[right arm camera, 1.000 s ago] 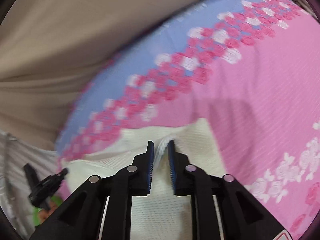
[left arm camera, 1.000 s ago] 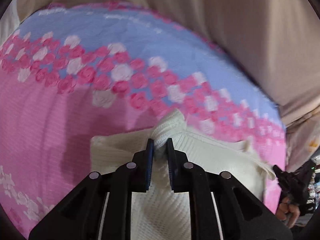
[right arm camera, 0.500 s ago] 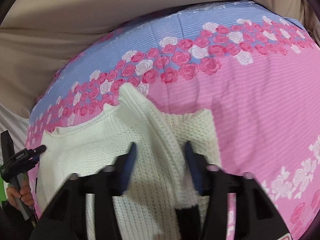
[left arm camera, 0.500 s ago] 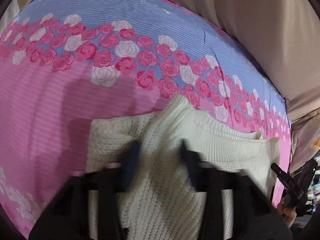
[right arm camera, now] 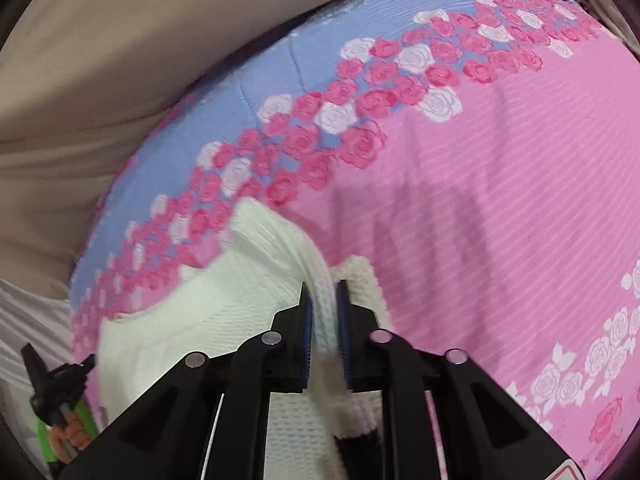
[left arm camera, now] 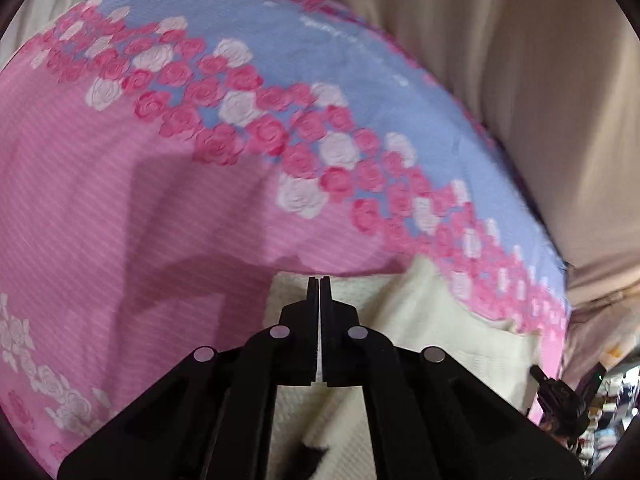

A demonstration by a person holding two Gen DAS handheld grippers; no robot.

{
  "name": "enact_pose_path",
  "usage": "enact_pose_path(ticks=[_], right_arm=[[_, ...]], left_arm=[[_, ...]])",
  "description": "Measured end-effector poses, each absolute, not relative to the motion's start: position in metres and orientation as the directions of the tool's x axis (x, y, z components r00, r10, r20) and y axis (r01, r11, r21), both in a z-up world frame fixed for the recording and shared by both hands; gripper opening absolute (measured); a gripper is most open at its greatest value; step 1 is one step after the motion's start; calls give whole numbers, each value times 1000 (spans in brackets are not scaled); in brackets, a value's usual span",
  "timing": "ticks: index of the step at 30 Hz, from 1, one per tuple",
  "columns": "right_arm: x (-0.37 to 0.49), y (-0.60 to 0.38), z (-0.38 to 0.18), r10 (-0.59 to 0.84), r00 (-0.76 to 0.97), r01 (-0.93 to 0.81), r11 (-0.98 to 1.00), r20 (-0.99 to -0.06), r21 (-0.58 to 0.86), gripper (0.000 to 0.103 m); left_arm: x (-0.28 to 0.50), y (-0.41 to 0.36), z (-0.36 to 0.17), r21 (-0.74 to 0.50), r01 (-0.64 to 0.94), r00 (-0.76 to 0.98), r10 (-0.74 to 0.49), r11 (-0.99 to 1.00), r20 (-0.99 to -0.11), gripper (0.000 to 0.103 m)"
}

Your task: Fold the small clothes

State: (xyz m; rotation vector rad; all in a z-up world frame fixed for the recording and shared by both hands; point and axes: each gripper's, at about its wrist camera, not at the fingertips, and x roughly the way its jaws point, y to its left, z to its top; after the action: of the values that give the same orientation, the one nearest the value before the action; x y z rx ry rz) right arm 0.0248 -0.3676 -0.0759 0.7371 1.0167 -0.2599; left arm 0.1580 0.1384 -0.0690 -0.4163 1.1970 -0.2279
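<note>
A small cream knit garment (left arm camera: 448,320) lies on a pink and blue rose-print bedspread (left arm camera: 120,200). In the left wrist view my left gripper (left arm camera: 319,280) is shut, its fingertips pressed together over the garment's near edge, and I cannot tell whether any fabric is between them. In the right wrist view the garment (right arm camera: 208,320) shows a raised ribbed fold. My right gripper (right arm camera: 322,292) is shut on that ribbed fold, which runs between the blue pads (right arm camera: 306,312).
Beige cloth (left arm camera: 540,80) rises behind the bedspread (right arm camera: 500,200). The other hand-held gripper shows at the right edge of the left wrist view (left arm camera: 560,400) and at the lower left of the right wrist view (right arm camera: 56,380).
Both grippers held the garment, opened and dropped it half a second ago, then closed again. The left now sits farther left at the edge; the right pinches the ribbed fold.
</note>
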Motion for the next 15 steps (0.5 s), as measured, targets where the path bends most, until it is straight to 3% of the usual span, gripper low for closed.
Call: enact_pose_path(ticks=[1, 2, 3, 4, 5, 6, 8, 10, 11, 12, 15], right_arm=[[19, -366, -66, 121, 543, 503, 745, -831, 438, 20], [12, -365, -58, 107, 555, 492, 757, -825, 429, 26], [1, -363, -50, 91, 566, 482, 770, -819, 418, 41], [-14, -361, -45, 85, 580, 476, 772, -810, 422, 47], [-28, -358, -45, 92, 588, 473, 767, -804, 434, 47], [-38, -356, -47, 104, 587, 471, 763, -803, 443, 47], [-62, -347, -59, 105, 562, 493, 754, -821, 434, 47], [-77, -339, -74, 116, 534, 509, 747, -837, 428, 48], [-83, -335, -83, 135, 515, 514, 742, -846, 431, 48], [-81, -330, -88, 136, 507, 512, 747, -851, 424, 47], [-82, -323, -84, 141, 506, 484, 770, -851, 415, 8]], left_arm=[[150, 139, -61, -434, -22, 369, -396, 901, -841, 0], [137, 140, -52, -445, 17, 379, -417, 895, -826, 8], [127, 139, -49, -446, 42, 374, -428, 894, -823, 26], [113, 137, -48, -437, 56, 366, -426, 898, -828, 40], [107, 135, -50, -426, 49, 365, -413, 903, -834, 62], [98, 134, -54, -416, 41, 368, -401, 908, -839, 64], [89, 122, -66, -419, 56, 340, -412, 906, -845, 62], [82, 110, -78, -405, 89, 294, -412, 910, -862, 40], [77, 108, -81, -399, 107, 280, -413, 911, -867, 14], [74, 106, -81, -381, 120, 275, -400, 917, -874, 7], [72, 118, -65, -329, 108, 334, -346, 938, -877, 6]])
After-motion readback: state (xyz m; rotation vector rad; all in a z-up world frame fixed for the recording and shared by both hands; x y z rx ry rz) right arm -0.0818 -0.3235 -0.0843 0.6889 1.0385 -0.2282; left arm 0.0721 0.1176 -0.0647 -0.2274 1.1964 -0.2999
